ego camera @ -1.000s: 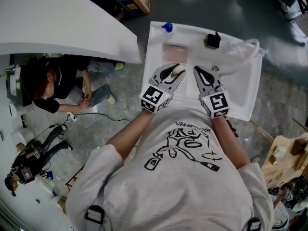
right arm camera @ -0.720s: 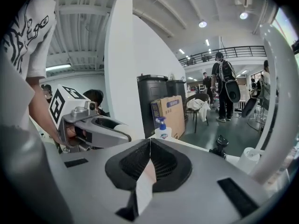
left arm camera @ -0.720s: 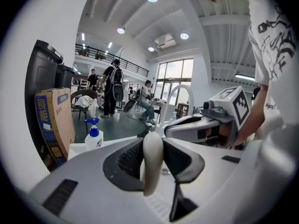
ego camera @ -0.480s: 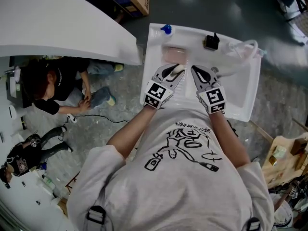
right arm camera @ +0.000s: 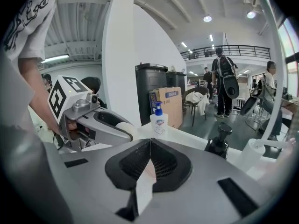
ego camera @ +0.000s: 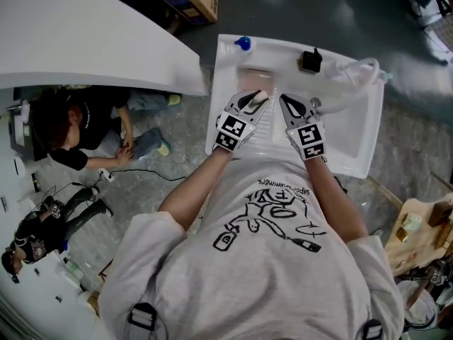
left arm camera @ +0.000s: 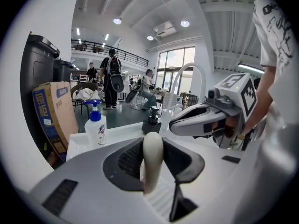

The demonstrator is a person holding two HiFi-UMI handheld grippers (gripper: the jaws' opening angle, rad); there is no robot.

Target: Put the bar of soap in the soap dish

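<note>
My left gripper is shut on a cream bar of soap, held on edge between its pads. It hangs over the white sink top, just short of the pink soap dish that lies beyond its tips. In the left gripper view the soap stands upright between the jaws of the left gripper. Beside it, my right gripper is shut with nothing in it. In the right gripper view the right gripper shows its pads meeting.
A blue-capped hand-wash bottle stands at the sink's far left corner, a black pump dispenser at the far middle, and a curved tap to the right. A large white counter lies left. People sit on the floor.
Both grippers have sunk and slid forward over the sink towards the soap dish. The soap is still in the left gripper, and the right one is still shut.
</note>
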